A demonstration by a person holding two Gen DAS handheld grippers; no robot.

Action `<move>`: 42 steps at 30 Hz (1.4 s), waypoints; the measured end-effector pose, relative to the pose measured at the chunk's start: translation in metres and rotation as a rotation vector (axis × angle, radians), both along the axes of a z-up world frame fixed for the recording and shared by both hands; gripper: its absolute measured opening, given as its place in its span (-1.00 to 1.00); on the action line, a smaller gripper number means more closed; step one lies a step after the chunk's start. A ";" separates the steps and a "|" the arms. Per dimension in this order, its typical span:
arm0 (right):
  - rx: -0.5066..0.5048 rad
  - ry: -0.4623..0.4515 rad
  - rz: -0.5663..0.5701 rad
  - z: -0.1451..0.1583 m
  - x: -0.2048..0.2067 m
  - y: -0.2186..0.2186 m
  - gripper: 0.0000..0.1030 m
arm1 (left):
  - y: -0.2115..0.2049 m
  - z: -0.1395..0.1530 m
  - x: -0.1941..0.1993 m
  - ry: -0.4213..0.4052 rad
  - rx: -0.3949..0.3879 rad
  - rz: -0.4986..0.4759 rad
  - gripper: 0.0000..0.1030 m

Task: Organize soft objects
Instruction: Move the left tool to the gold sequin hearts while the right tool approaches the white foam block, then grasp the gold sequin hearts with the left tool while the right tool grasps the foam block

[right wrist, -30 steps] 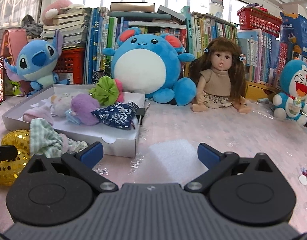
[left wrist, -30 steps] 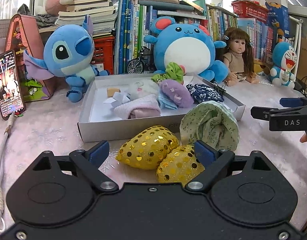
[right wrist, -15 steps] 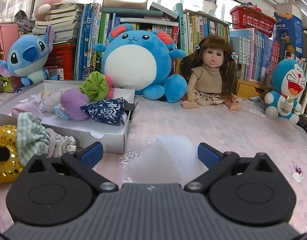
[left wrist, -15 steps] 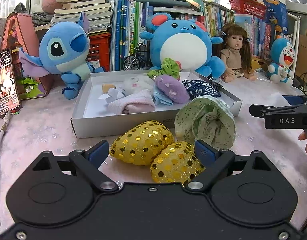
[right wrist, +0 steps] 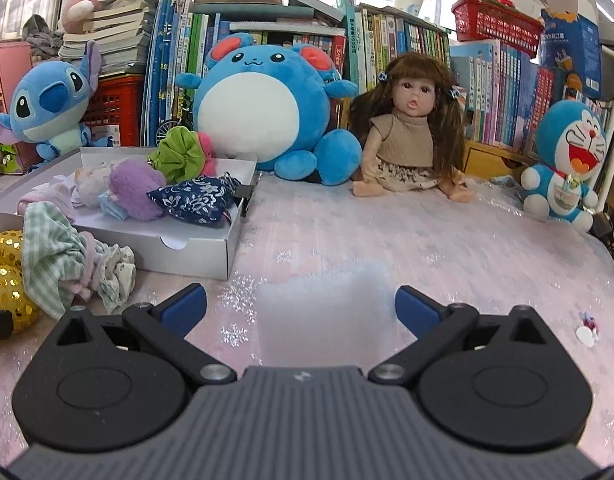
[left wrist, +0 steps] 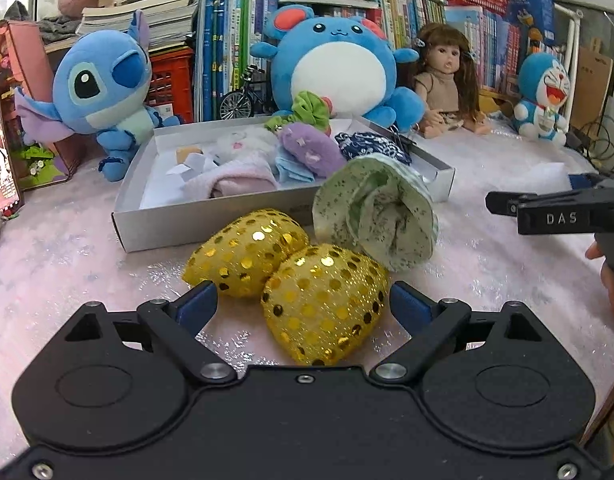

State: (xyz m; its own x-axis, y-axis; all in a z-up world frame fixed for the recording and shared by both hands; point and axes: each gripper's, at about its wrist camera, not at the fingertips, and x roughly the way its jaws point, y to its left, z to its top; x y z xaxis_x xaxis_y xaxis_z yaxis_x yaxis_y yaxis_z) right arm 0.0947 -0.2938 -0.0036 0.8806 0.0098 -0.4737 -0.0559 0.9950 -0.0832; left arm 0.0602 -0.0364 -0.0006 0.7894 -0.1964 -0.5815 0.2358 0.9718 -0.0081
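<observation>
Left gripper [left wrist: 303,300], jaws wide apart, straddling the nearer of two gold sequined pouches [left wrist: 325,302]; we see no pad pressing it. Right gripper [right wrist: 301,306], equally spread, over a white foam sheet [right wrist: 323,308], holding nothing. Just beyond the pouches, a green fabric bundle [left wrist: 377,216] touches the white box [left wrist: 211,220] of soft items.

The left gripper [left wrist: 303,300] stands wide apart around two gold pouches [left wrist: 291,276] at 6 o'clock, its pads clear of them. A green cap [left wrist: 375,216] leans on the box [left wrist: 211,220] at 1 o'clock of the pouches. The box holds small soft things. The right gripper [left wrist: 555,212] reaches in at 3 o'clock; its jaws cannot be read.
</observation>
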 end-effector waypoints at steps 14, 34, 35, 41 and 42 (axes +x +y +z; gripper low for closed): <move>0.030 0.023 0.001 -0.006 -0.005 -0.003 1.00 | -0.001 -0.001 0.003 0.000 -0.008 0.027 0.79; 0.098 0.029 0.004 -0.002 -0.011 -0.009 1.00 | 0.004 0.003 -0.003 0.025 -0.077 0.010 0.07; 0.103 0.023 0.002 -0.001 -0.013 -0.010 1.00 | 0.006 0.003 -0.004 0.025 -0.080 0.016 0.07; 0.124 0.001 -0.011 0.004 -0.022 -0.014 0.98 | 0.019 0.007 -0.013 0.025 -0.085 0.043 0.05; 0.129 0.000 -0.013 0.005 -0.023 -0.015 0.98 | 0.021 0.008 -0.016 0.026 -0.080 0.043 0.06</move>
